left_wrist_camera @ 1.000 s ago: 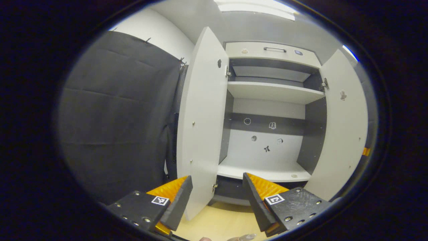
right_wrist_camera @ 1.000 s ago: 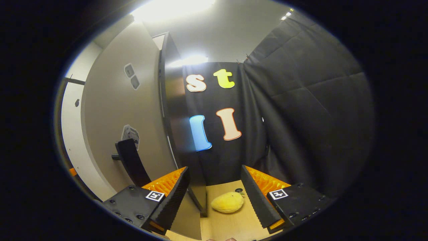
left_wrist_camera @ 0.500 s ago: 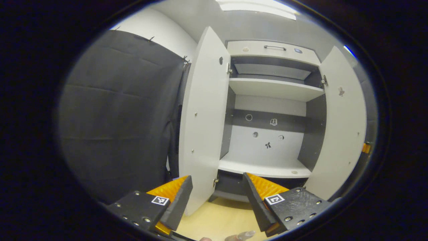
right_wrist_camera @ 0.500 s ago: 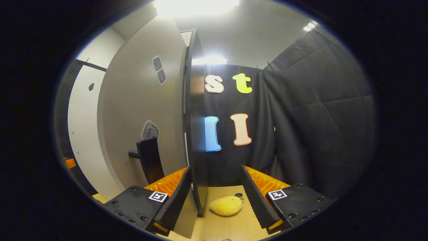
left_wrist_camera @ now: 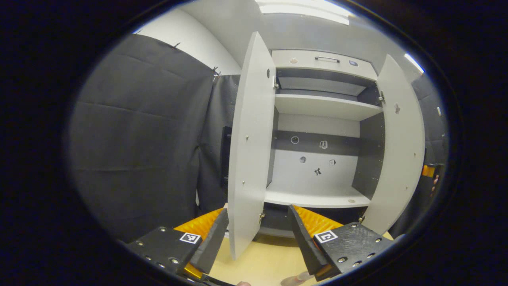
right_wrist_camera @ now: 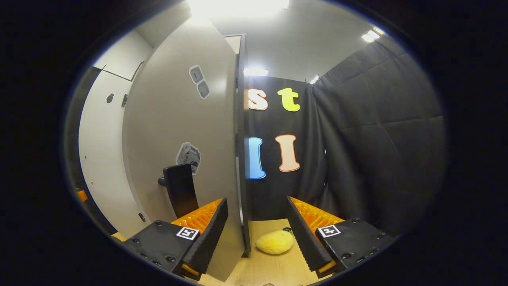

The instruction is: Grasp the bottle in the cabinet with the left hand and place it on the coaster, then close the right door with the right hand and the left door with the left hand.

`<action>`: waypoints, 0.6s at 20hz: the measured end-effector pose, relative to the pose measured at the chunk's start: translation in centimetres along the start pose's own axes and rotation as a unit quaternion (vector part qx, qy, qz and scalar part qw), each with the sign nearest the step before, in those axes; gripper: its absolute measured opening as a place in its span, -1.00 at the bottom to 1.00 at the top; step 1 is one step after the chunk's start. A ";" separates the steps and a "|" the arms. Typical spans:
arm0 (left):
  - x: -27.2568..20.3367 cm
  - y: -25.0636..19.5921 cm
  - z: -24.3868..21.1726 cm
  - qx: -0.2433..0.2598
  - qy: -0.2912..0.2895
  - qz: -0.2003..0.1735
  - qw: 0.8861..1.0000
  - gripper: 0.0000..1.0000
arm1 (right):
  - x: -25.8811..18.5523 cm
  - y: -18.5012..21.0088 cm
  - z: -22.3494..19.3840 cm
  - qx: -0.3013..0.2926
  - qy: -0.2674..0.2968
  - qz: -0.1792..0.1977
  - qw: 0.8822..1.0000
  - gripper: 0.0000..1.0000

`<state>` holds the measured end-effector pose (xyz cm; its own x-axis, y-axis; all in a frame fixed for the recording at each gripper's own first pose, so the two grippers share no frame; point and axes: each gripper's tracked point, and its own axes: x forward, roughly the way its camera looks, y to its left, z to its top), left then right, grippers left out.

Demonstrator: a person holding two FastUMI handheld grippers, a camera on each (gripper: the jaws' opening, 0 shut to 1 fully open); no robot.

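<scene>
Unreadably, stickers (left_wrist_camera: 323, 145) inside cabinet (left_wrist_camera: 317, 107), doors open

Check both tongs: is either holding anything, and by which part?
Nothing is held. The left tongs stand open around the left door's edge; the right tongs stand open around the right door's edge, neither pressing.

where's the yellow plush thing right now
In the right gripper view the yellow plush toy lies on the wooden tabletop, low in the picture between the right gripper's open fingers, just right of the cabinet door's bottom edge.
</scene>
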<state>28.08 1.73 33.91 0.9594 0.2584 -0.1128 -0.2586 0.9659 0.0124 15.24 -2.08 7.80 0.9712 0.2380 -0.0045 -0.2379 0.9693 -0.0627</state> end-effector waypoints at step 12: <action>-2.2 10.9 -0.5 -0.005 -0.003 0.043 0.999 0.72 | 2.5 13.0 0.8 0.067 -0.017 0.062 0.996 0.88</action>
<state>23.08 11.70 33.78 0.9341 0.3408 -0.1067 -0.3415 0.9398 0.0124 14.59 11.20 7.77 0.9339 0.3563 0.0296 -0.3575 0.9313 0.0692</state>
